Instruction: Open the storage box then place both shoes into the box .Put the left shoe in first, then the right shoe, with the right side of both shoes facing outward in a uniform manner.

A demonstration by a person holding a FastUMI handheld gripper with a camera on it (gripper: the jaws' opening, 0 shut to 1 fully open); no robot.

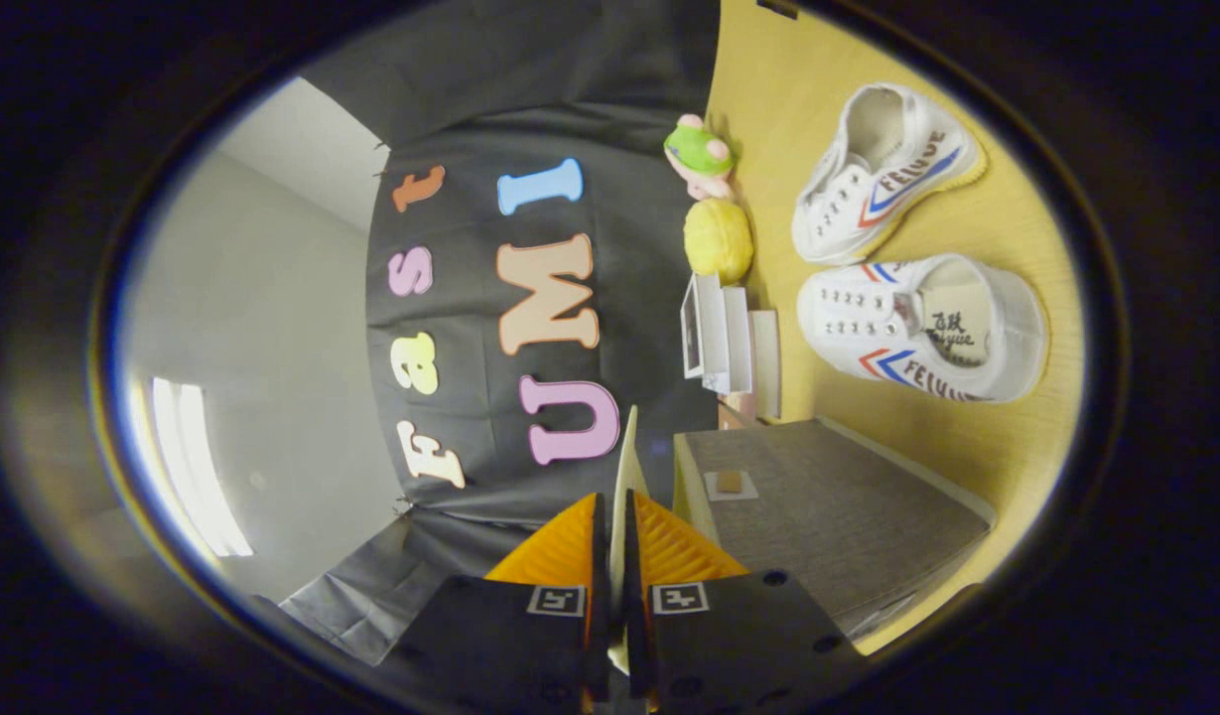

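The view is rolled sideways, so the yellow table point(818, 60) stands to the right of the fingers. My gripper point(614, 506) is shut on a thin cream panel point(625, 457), seen edge-on, which looks like the storage box's lid. Just right of the fingers is the box point(828, 516), showing a grey woven face with a small tan tab point(731, 485). Beyond the box two white sneakers with red and blue stripes rest on the table, one point(922, 328) nearer the box and one point(882, 174) farther off.
A green and pink plush toy point(704, 154) and a yellow plush ball point(719, 238) sit by the black cloth wall. A small white stand point(719, 333) is between the ball and the box. A grey room wall lies to the left.
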